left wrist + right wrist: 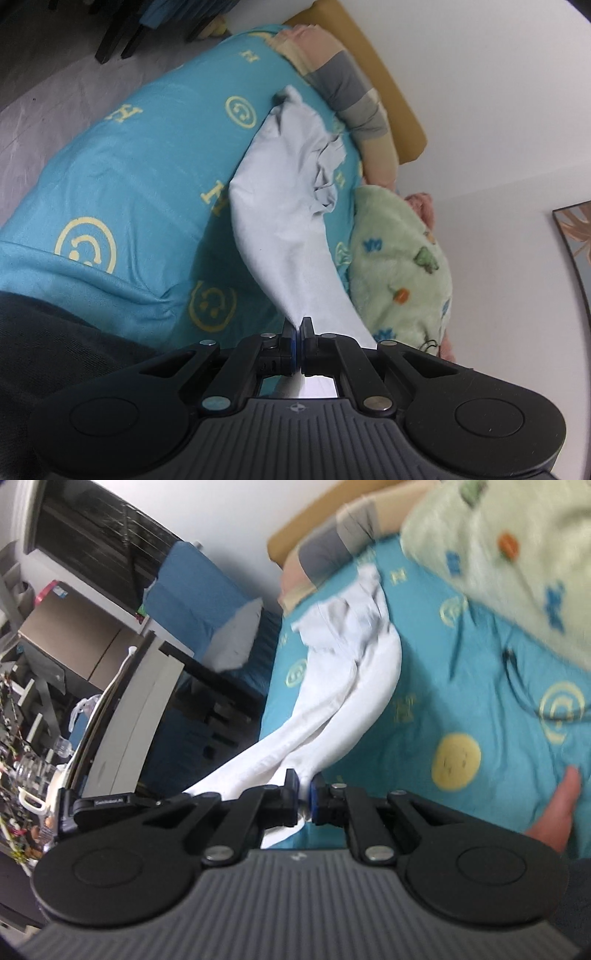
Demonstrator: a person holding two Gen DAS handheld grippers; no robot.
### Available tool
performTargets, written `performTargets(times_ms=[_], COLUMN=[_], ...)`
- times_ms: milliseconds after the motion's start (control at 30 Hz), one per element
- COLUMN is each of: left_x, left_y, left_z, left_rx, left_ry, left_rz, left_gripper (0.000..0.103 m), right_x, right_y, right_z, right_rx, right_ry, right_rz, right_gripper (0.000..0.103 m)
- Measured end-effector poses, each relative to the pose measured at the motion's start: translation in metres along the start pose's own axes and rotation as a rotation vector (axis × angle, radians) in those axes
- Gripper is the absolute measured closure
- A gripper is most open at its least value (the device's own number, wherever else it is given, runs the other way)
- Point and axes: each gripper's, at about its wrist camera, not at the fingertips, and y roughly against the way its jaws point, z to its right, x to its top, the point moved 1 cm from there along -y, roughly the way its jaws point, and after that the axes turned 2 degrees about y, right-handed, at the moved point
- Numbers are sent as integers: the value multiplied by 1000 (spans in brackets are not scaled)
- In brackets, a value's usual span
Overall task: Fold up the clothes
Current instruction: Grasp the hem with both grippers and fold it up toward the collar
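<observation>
1. Left gripper (pixel 296 326): jaws together, clamped on an edge of the white garment (pixel 280 206); the cloth runs from the pinch away over the bed, pulled fairly taut near the jaws, bunched and wrinkled at the far end.
2. Right gripper (pixel 303 788): jaws together, clamped on a gathered part of the white garment (pixel 354 686); from the pinch, cloth fans out in long folds toward the far side, and one strip trails off to the left behind the gripper body.
3. A fingertip of the person's hand (pixel 557 808) shows at the lower right of the right wrist view, just beside the gripper body, over the bed cover.
4. The garment is partly lifted near both pinches; its far end lies on the teal bed cover (pixel 140 155), which has yellow smiley rings and H letters.
5. Green fleece blanket (pixel 402 266) with small cartoon prints sits just beside the garment on the bed; pink fabric (pixel 419 201) peeks out behind it.
6. Striped grey-and-beige pillow (pixel 351 92) lies at the far end of the bed, near the garment's bunched end, against a mustard-yellow headboard (pixel 388 85).
7. Far: white wall (pixel 480 74), picture frame (pixel 574 236) at the edge.
8. Right wrist view, far left: cluttered furniture, cardboard box (pixel 74 627), blue cushion (pixel 195 590); blurred.
</observation>
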Motion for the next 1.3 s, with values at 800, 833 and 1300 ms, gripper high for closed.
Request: performTargets(times_ms=[800, 833, 1300], left_x=[231, 234, 192], left_y=[-286, -293, -268], left_z=[55, 52, 92], left_rx=[322, 323, 326], left_ry=[-416, -426, -648], left_rz=[300, 298, 333], left_gripper=[101, 100, 26], right_x=[204, 206, 196], right_y=[-299, -308, -300], right_z=[75, 80, 63], right_rx=[-318, -334, -374], right_ry=[271, 287, 341], right_rz=[172, 167, 179], right_gripper=[93, 92, 31])
